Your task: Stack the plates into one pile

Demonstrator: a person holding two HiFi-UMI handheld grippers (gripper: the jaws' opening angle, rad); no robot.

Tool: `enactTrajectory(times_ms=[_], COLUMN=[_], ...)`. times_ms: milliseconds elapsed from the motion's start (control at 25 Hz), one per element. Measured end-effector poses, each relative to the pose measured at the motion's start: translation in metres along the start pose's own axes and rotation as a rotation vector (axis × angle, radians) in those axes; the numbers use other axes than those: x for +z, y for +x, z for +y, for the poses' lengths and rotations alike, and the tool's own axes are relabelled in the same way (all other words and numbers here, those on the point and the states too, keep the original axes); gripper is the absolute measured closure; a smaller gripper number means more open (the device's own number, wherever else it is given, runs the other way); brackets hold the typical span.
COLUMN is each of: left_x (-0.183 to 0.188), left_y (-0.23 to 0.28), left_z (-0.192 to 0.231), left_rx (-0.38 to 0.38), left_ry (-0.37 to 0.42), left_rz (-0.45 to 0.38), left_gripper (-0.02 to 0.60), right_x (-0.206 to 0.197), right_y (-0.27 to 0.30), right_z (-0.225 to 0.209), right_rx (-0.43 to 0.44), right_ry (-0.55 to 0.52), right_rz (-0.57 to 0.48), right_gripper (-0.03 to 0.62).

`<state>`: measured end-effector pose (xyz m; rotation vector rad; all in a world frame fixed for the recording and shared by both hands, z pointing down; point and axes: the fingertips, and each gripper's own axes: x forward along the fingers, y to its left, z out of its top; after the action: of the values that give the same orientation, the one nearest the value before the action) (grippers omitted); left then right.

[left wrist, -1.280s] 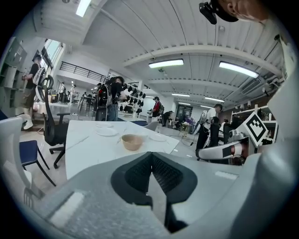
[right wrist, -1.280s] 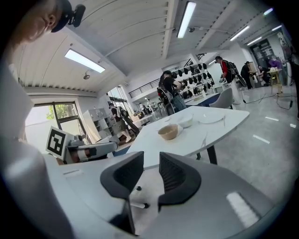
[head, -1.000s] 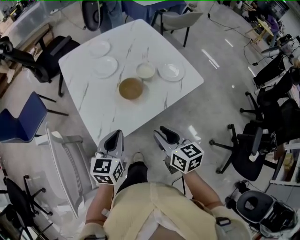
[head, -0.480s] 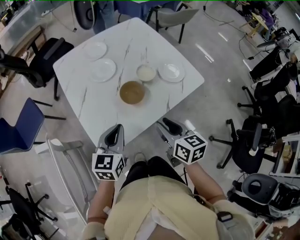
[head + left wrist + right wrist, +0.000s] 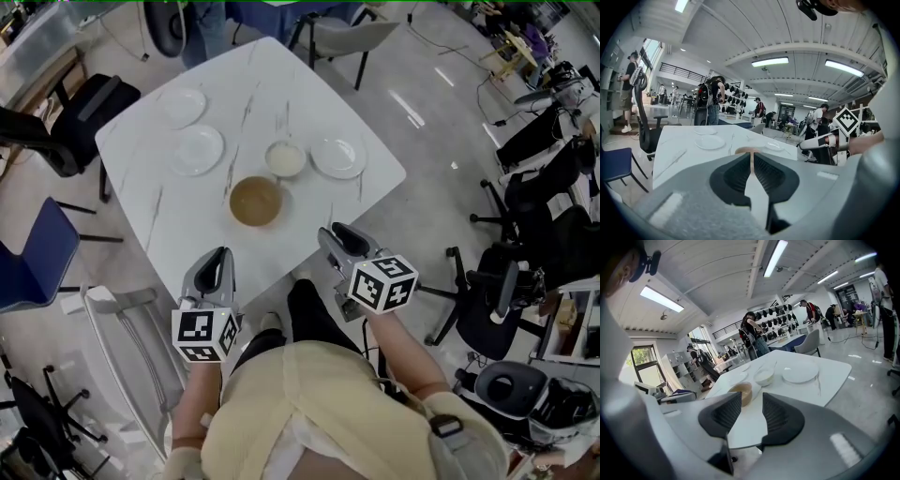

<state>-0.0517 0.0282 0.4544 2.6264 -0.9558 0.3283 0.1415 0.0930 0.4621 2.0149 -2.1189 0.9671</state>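
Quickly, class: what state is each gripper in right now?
Grey left gripper: jaws a slit apart, holding nothing.
Grey right gripper: open, jaws have just been opening, holding nothing.

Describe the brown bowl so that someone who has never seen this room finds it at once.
Find the white marble table in the middle of the room. On the side nearest the person sits the brown bowl, just in front of a smaller white bowl. It is the only brown dish there; all the others are white.

You see the table (image 5: 272,89) top glossy and marble-veined, the plates (image 5: 196,150) smooth glazed white, and the brown bowl (image 5: 256,200) matt.
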Motion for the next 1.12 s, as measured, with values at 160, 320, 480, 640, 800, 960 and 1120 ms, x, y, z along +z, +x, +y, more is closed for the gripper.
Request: enactTrajectory(times_ms=[160,320,480,640,800,960,1120], left_x=[0.014,0.032,0.044,0.050,0.053,0.053,0.052], left_y=[0.030,0.066,0.099,0.124,0.142,0.157,0.171], left_z=[0.004,0.000,-0.011,-0.016,-0.018,-0.021,-0.023], left_rx=[0.022,0.011,-0.011,-0.012,-0.005,0.006,0.016], left_ry=[-0.013,-0.014,-0.020,-0.020,-0.019,-0.010,-0.006], left_rz=[-0.017,-0.015,0.003,0.014,0.025,0.041,0.056], left_gripper=[0.561,0.561,0.561,0.560,0.560,0.560,0.560], right_x=[0.019,0.041,0.054,0.062,0.069,0.071,0.070], right_y=[0.017,0.033,0.044,0.052,0.060,0.069,0.082], right_z=[-0.029,-0.065,-0.102,-0.133,-0.162,-0.190,-0.209], right_rx=[-0.009,-0.036,-0.078,-0.114,-0.142,-0.176,-0.194], right_ry=[0.021,0.039,0.069,0.111,0.149,0.199,0.248], right_rz=[0.004,0.012,0.035,0.046,0.052,0.067,0.093], right_gripper=[0.464,0.465,0.465,0.464,0.465,0.464,0.464])
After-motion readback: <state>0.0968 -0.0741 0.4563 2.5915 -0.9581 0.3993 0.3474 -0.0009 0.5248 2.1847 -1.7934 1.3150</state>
